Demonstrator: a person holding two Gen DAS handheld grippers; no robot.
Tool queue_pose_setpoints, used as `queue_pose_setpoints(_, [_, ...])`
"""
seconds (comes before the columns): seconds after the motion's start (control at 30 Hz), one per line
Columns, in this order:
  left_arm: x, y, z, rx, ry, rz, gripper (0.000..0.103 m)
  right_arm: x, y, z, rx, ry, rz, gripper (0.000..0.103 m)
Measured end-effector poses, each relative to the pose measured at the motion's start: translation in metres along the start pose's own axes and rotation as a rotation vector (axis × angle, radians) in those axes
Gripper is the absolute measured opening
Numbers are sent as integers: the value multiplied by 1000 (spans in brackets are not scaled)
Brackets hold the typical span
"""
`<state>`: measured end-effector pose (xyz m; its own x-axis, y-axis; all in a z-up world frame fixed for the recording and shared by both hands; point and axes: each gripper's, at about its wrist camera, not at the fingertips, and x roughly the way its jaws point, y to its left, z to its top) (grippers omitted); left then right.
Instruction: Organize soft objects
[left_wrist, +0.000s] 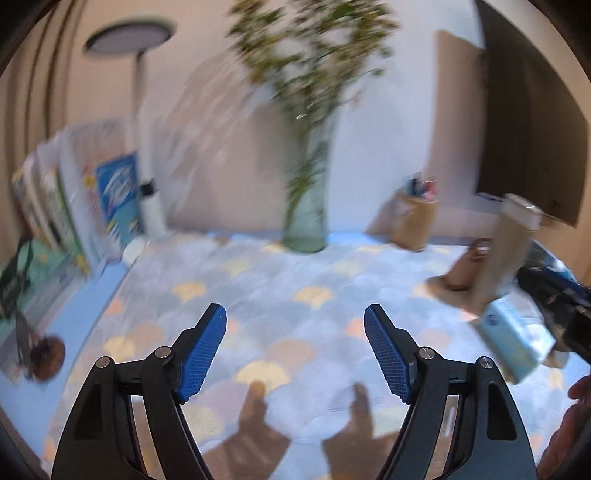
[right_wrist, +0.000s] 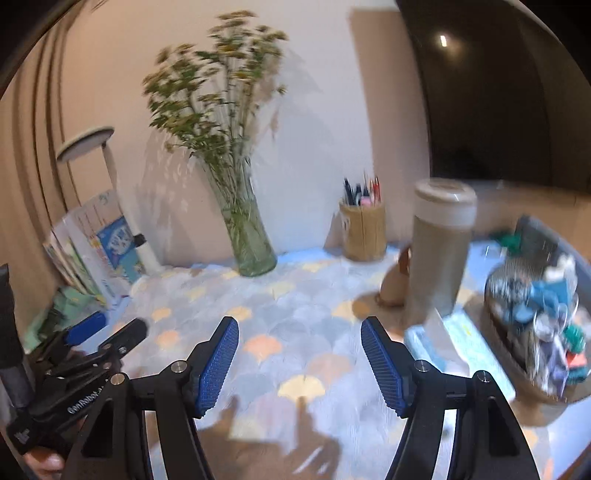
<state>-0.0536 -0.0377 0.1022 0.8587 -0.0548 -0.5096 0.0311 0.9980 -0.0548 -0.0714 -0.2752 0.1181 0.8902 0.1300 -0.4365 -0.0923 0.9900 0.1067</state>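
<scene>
We held both the left gripper (left_wrist: 295, 347) and right gripper (right_wrist: 299, 360) wide and empty, judging the basket (right_wrist: 517, 354) right of the flask (right_wrist: 439, 251) needs a slow approach.

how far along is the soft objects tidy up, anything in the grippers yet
Done: the basket at right already looks full of small items. In hand: nothing; left gripper and right gripper are both open over the tablecloth. Left: the blue tissue pack lies outside the basket.

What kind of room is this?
Probably a home desk or study corner: a pen holder full of pens, books leaning on the wall, and a vase on a patterned tablecloth.
</scene>
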Motion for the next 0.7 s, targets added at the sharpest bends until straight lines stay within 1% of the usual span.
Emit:
queue_pose_setpoints(0.07, [15, 13, -13, -14, 7, 36, 76, 6, 19, -8, -65, -82, -51, 71])
queue_pose_setpoints(0.13, [26, 22, -25, -19, 16, 69, 76, 9, 30, -17, -100, -153, -99, 87])
queue_pose_setpoints(0.2, [38, 29, -37, -41, 39, 80, 76, 16, 38, -29, -110, -206, -113, 91])
queue_pose_setpoints(0.23, [44, 33, -42, -56, 54, 78, 76, 22, 40, -35, -115, -211, -124, 91])
queue_pose_setpoints(0.27, [46, 36, -44, -69, 77, 74, 76, 27, 42, -39, -118, -206, -129, 91])
queue_pose_setpoints(0.3, [46, 39, -43, -76, 80, 61, 76, 36, 42, -44, -118, -186, -123, 91])
queue_pose_setpoints(0.33, [43, 40, -43, -81, 53, 53, 76, 42, 40, -47, -114, -169, -112, 91])
queue_pose_setpoints(0.37, [42, 41, -43, -83, 42, 60, 80, 48, 38, -51, -105, -150, -101, 91])
queue_pose_setpoints(0.43, [47, 40, -43, -79, 66, 52, 83, 58, 32, -55, -80, -106, -86, 91])
queue_pose_setpoints(0.5, [49, 38, -44, -69, 76, 62, 83, 60, 28, -54, -63, -100, -67, 92])
queue_pose_setpoints(0.53, [48, 36, -44, -64, 74, 64, 83, 62, 25, -54, -51, -89, -62, 94])
queue_pose_setpoints(0.7, [49, 34, -44, -50, 82, 73, 86, 70, 19, -57, -17, -41, -64, 97])
